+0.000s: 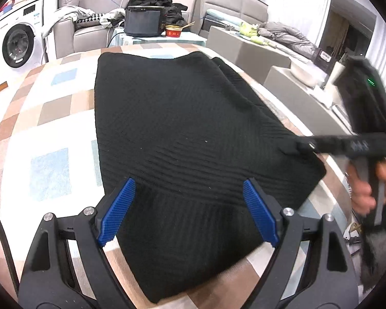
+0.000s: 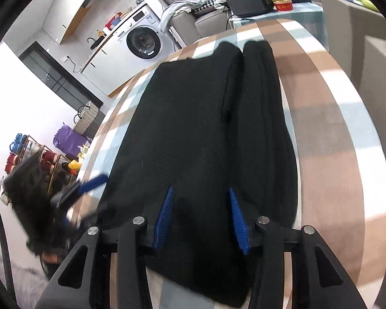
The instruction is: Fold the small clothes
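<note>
folded garment on checked table, washing machine behind

Garment: black ribbed knit, folded lengthwise into a long rectangle.
Pose: flat, with a folded layer along its right side.
Place: centre of checked table, hem at near edge.

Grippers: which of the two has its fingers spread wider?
The left gripper: its blue fingers stand far apart over the black garment. The right gripper's sit much closer together, nothing pinched between them.
</note>
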